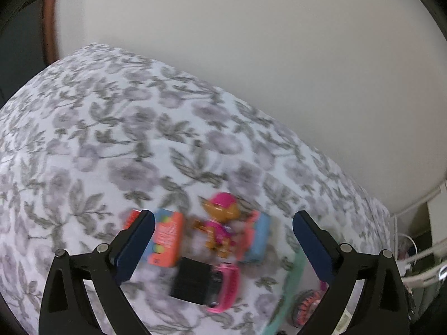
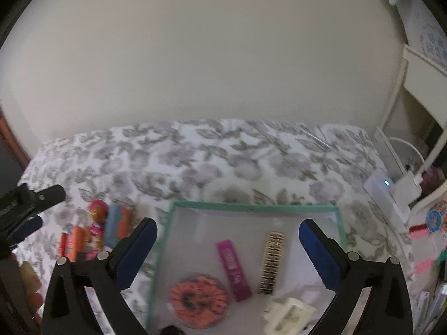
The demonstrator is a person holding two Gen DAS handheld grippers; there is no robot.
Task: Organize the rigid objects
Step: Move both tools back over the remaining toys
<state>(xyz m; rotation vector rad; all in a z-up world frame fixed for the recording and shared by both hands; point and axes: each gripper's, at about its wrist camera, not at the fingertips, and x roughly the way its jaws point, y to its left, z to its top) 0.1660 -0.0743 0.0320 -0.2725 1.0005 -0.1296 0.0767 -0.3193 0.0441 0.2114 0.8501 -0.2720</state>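
Toys lie in a loose cluster on the floral bedspread [image 1: 111,128], seen blurred between and just beyond the fingers of the left tongs [image 1: 223,229], whose jaws stand wide with nothing pressed between the blue pads. An orange box [image 1: 167,241] sits just beside the left pad, a toy dog figure with a pink cap [image 1: 219,220] stands near the middle of the gap, a blue and coral block [image 1: 257,236] lies to its right, and a black block [image 1: 192,282] with a pink watch strap [image 1: 226,284] touching it lies nearer the camera. None of these touches the pads. At the lower right of that view runs the teal rim of a mesh bin [image 1: 290,287]. The right tongs [image 2: 227,240] hang over this mesh bin [image 2: 251,208], jaws likewise wide and bare. Inside the bin, below the gap, lie an orange round brush [image 2: 199,298], a pink flat pack [image 2: 234,269], a gold and black strip [image 2: 271,262] and a cream hair claw [image 2: 290,314], all apart from the pads. In the right wrist view the toy cluster [image 2: 95,234] lies outside the bin's left rim, toward the bedspread's left edge, where the tip of the left tongs shows. A white device with a lit dot [image 2: 387,185] sits off the bedspread's right edge.
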